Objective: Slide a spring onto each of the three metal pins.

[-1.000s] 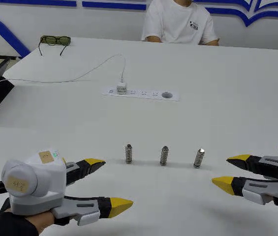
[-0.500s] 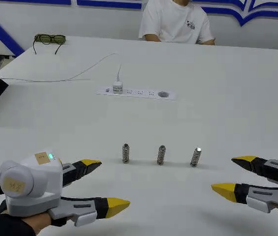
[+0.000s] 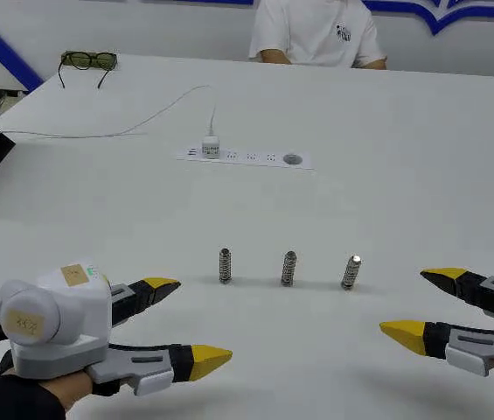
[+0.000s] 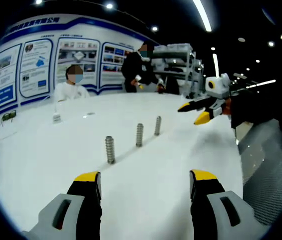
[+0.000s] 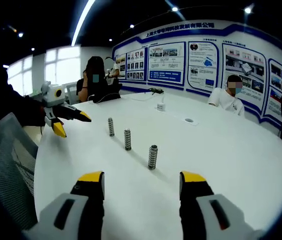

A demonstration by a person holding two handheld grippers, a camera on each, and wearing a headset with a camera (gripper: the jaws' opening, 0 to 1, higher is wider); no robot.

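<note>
White table carries the three pins in one row across its near part, in the same places as in the earlier head-view frames. The small drift of the whole scene is camera movement.

The left gripper sits low on the near left, essentially where it was. The right gripper lies slightly further to the right of the row than a second ago. Both sets of yellow-tipped jaws remain spread wide with nothing between them, as before. Each gripper is released and well clear of the pins, and the two point inward toward the row from opposite sides.

Left-hand pin, middle pin and right-hand pin stand on end, long axes vertical, tops pointing up off the table. A coil spring is seated on the middle pin, and the other two show the same coiling. The right-hand pin shows a bright bare cap above its coils and appears to lean slightly in the head view. In the right gripper view it stands upright.

Beyond the row lie a power strip with a cable, glasses at the far left corner, and a seated person.
</note>
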